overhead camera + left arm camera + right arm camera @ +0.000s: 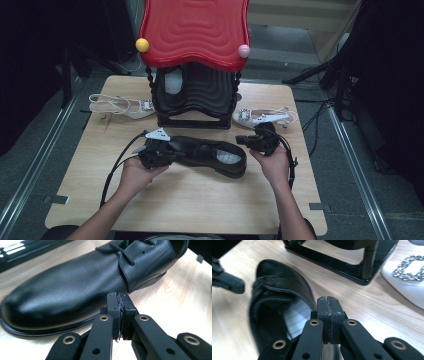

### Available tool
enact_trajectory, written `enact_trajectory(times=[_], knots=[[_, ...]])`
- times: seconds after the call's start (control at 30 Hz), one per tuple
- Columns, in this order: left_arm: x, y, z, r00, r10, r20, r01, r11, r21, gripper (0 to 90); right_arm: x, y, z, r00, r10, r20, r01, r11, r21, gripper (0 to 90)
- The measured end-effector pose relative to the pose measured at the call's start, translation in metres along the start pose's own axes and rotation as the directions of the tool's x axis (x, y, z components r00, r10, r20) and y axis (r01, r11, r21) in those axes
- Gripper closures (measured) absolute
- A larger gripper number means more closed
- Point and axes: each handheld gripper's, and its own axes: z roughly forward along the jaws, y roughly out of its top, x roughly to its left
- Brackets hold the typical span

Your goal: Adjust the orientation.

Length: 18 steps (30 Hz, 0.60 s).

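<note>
A black leather lace-up shoe lies on its sole in the middle of the wooden table, toe to the left and heel opening to the right. My left gripper sits at the toe end; in the left gripper view its jaws are shut with nothing between them, just beside the shoe's sole edge. My right gripper is at the heel end. It is also shut and empty, hovering over the rim of the shoe's opening.
A black stand with a red wavy top rises at the back of the table. A white heeled shoe lies to its left, and another with a jewelled buckle to its right, close behind my right gripper.
</note>
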Motion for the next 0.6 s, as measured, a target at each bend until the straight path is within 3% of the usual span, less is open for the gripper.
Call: enact_trajectory(times=[0.27,0.6], knots=[[-0.003,-0.004,0.011,1.0,0.009,-0.001,-0.009,0.9995,0.03,87.0,-0.003,-0.002,0.024,0.9992,-0.033,0.024,0.031,0.998,0.058,90.0],[0.001,-0.005,0.013,1.0,-0.002,0.001,0.002,0.9996,0.03,86.0,-0.001,-0.006,0.023,0.9996,-0.029,0.008,0.028,0.998,0.058,90.0]])
